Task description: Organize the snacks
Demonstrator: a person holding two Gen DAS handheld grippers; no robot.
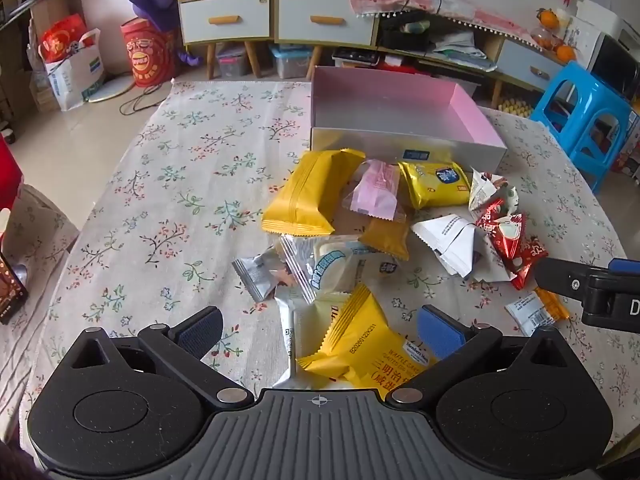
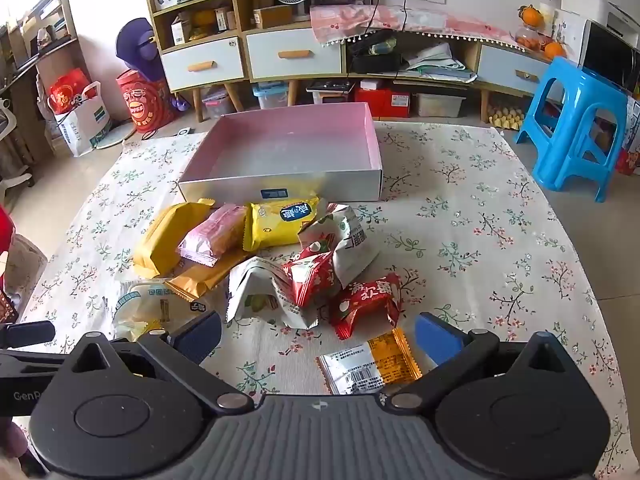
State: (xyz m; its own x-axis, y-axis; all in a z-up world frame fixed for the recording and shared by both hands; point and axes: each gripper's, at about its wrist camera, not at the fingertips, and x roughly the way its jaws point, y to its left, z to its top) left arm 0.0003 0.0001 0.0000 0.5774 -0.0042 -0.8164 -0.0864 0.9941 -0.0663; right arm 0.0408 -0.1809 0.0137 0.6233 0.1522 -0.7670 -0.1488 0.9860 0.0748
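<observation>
Right gripper (image 2: 318, 338) spread wide, holding nothing, just behind orange-and-white packet (image 2: 370, 368); packet lying sideways; pink box (image 2: 280, 184) farther ahead.

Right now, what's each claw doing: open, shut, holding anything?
Left claw: open, empty, over a yellow foil waffle-snack packet.
Right claw: open, empty, over a small orange-and-silver foil packet.

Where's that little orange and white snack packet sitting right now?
In the right wrist view, the orange and white packet lies flat on the tablecloth between the open right hand-held gripper fingers, just in front of a red packet.
</observation>
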